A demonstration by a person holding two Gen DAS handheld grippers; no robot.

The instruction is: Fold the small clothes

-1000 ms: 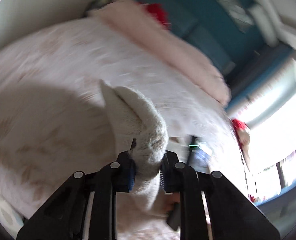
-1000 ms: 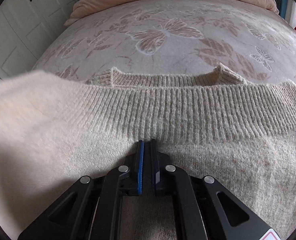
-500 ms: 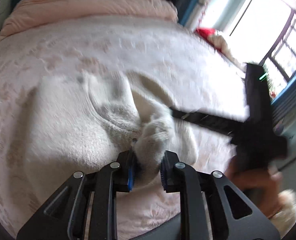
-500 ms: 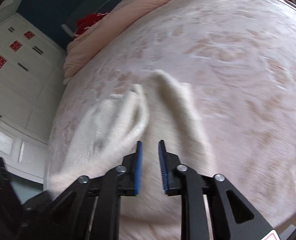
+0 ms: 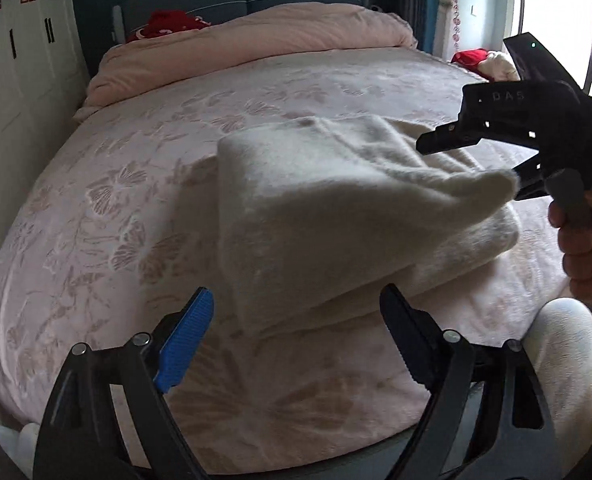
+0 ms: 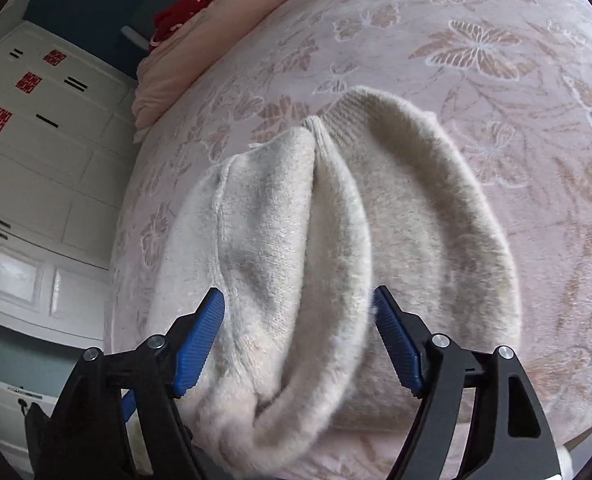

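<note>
Pink butterfly-patterned bedspread (image 5: 108, 208) covers the bed, and on it lies the cream fuzzy knitted sweater (image 5: 328, 216), folded into a thick bundle. Left tongs (image 5: 296, 332) stand wide apart just short of the sweater's near edge, holding nothing. Right tongs (image 6: 298, 336) also gape wide, with a sweater fold bulging between the blue pads (image 6: 200, 344), unclamped.

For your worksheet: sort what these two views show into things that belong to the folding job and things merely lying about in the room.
Belongs to the job:
- folded cream knitted sweater
- left gripper, open
- right gripper, open

Just lying about:
- rolled pink duvet
- red cushion at the headboard
- white wardrobe with red stickers
- butterfly-patterned pink bedspread
</note>
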